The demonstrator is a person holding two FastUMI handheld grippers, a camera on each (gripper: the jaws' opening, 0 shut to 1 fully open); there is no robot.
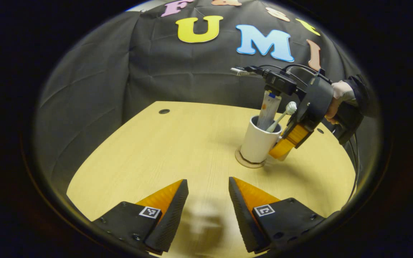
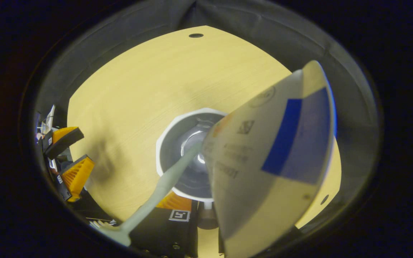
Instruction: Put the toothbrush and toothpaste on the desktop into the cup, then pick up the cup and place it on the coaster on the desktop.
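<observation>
The white cup (image 1: 258,143) stands on the round coaster (image 1: 245,163) at the table's right. The toothpaste tube (image 1: 269,109) and the toothbrush (image 1: 281,116) stick out of it, brush head up. My right gripper (image 1: 282,147) is at the cup's right side, shut on its handle, held by a hand (image 1: 337,98). In the right gripper view I look down into the cup (image 2: 165,143), past the tube (image 2: 271,161) and the toothbrush (image 2: 156,193); the tube hides one finger of my right gripper (image 2: 206,206). My left gripper (image 1: 208,191) is open and empty, nearer than the cup.
The light wooden table (image 1: 163,154) has a cable hole (image 1: 164,111) at its far left edge. Black cloth walls close in the back and sides. My left gripper (image 2: 71,154) also shows at the table's edge in the right gripper view.
</observation>
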